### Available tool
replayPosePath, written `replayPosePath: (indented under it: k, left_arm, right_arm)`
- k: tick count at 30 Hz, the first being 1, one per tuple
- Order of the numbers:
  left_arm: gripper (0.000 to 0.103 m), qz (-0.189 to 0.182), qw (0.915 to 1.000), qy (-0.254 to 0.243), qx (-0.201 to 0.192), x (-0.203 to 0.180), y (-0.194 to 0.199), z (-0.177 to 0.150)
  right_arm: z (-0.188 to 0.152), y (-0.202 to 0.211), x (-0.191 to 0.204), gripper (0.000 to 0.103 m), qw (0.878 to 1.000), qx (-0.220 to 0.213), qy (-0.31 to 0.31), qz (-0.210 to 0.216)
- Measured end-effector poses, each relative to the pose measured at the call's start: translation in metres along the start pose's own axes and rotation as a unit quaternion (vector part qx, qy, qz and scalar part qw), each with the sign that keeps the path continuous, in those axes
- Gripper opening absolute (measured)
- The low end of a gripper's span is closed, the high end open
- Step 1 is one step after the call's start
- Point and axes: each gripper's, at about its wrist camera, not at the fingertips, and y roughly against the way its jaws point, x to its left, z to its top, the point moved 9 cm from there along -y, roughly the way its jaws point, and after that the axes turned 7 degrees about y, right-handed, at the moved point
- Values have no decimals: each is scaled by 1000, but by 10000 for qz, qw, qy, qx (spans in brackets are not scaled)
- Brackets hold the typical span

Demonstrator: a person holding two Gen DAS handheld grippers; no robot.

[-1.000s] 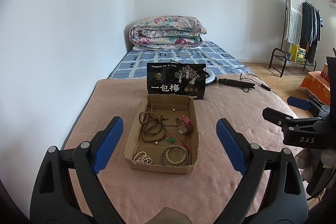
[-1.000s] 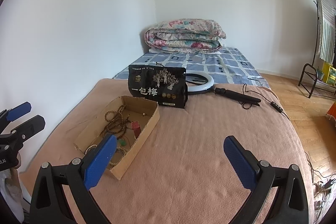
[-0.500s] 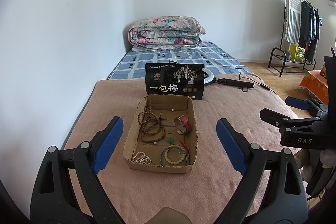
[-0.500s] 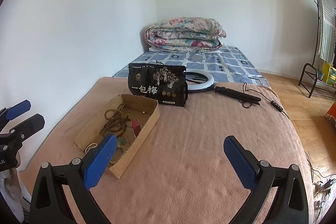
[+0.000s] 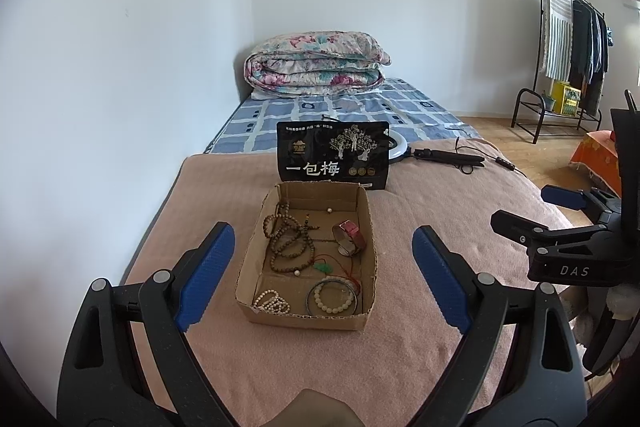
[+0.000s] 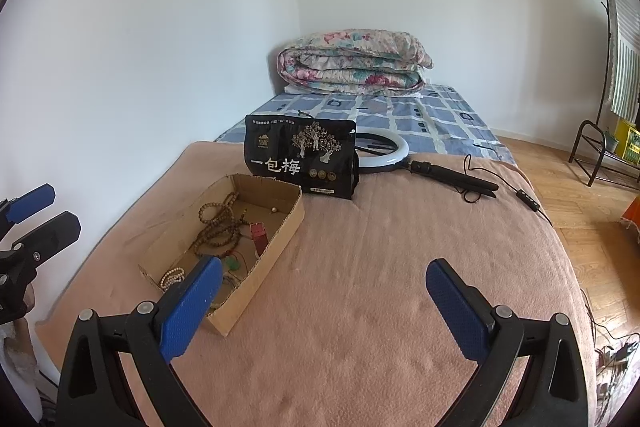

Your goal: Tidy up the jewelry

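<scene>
A shallow cardboard box [image 5: 367,215] sits on the pink blanket. It holds brown bead strands [image 5: 289,241], a pink-strapped watch [image 5: 349,237], a green pendant on red cord [image 5: 325,267], a pale bead bracelet [image 5: 333,299] and a small white bead strand [image 5: 271,302]. My left gripper [image 5: 320,277] is open and empty, just in front of the box. My right gripper [image 6: 325,305] is open and empty, to the right of the box [image 6: 280,233]. It also shows at the right edge of the left wrist view [image 5: 560,223].
A black snack bag [image 5: 333,155] stands right behind the box. A ring light [image 6: 386,151] with handle and cable lies behind it. A folded quilt [image 5: 316,63] sits at the bed's far end. A clothes rack [image 5: 576,39] stands on the right.
Both grippers have drawn back and risen slightly; the box looks a little farther away. Both stay open and empty.
</scene>
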Motion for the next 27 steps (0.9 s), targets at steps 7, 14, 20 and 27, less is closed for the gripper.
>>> replayPosePath:
  k: [7,14,20,27]
  left_arm:
    - [103,128,9998,-138,62,-7,-1,-2]
    - [103,185,9997,-162,11,-6,2,-2]
    - [103,189,9996,-171,125,-4,1,-3]
    - [103,109,9998,-85,151,-3,0,-2]
  right_arm:
    - [-2,-1,1,103,10000,57,24,22]
    - [-3,-2,1,103,10000,73,34,25]
    - [-4,-2,-1,103,9999,106,-1,20]
    - [-3,-3,-1,103,9999,121,-7,26]
